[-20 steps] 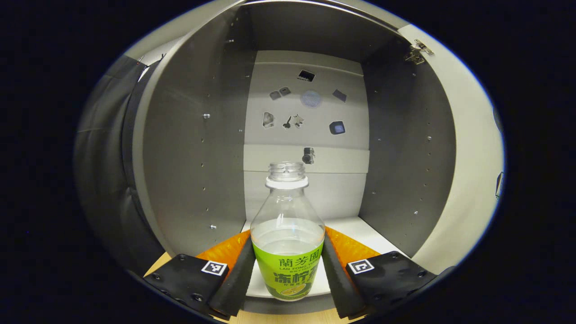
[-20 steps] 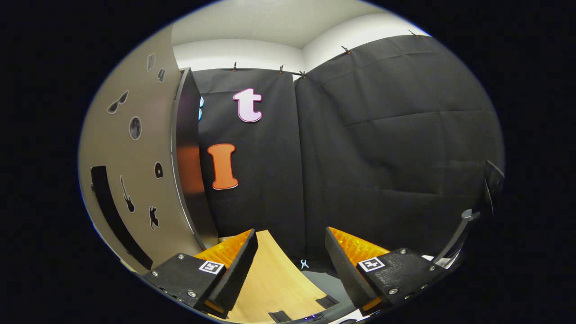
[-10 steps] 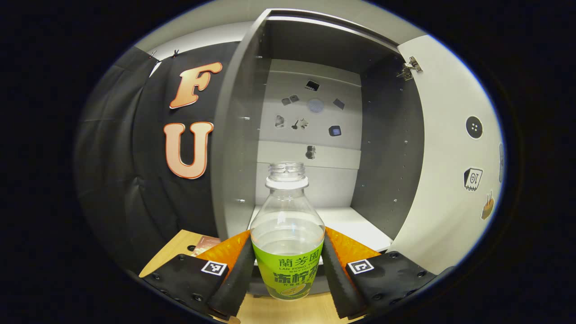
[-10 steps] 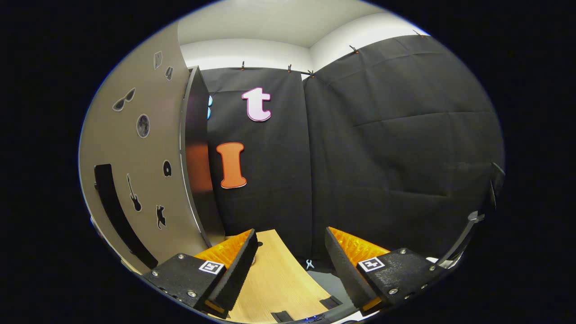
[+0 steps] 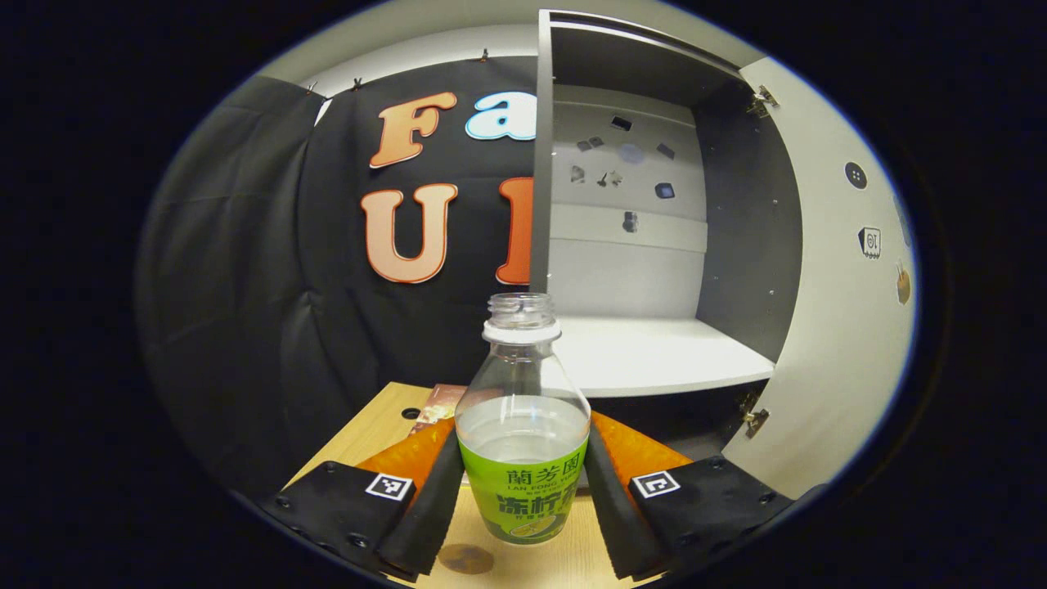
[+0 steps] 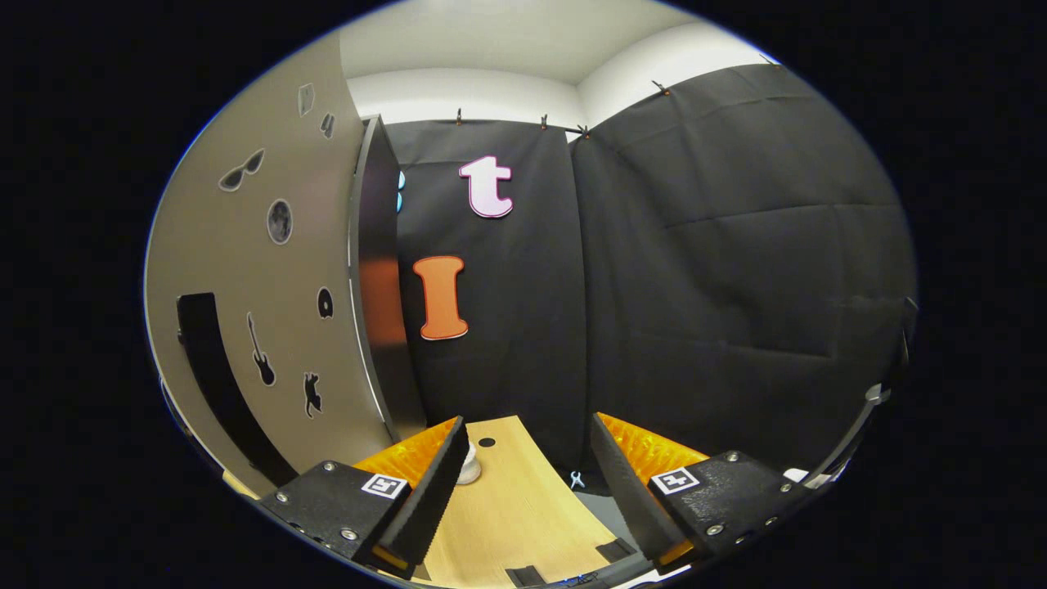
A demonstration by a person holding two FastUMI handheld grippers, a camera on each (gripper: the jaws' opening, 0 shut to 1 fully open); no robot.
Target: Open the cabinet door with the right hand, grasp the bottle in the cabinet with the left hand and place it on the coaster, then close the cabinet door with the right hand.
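My left gripper is shut on a clear, capless bottle with a green label and some liquid inside. I hold it upright above the wooden table, outside the cabinet. A reddish-brown coaster lies on the table just behind my left finger, partly hidden. The cabinet stands open to the right, its white shelf bare. Its door is swung out on the far right. In the right gripper view my right gripper is open and holds nothing. The door with its black handle is on its left.
Small stickers dot the cabinet's back panel and the door's outer face. A hole sits in the table near the coaster. In the right gripper view a small white object stands on the table, which ends at the black cloth wall.
My left gripper has drawn the bottle back out of the cabinet and swung left, bringing the table and coaster into sight. The right gripper has drifted slightly; the door stays open.
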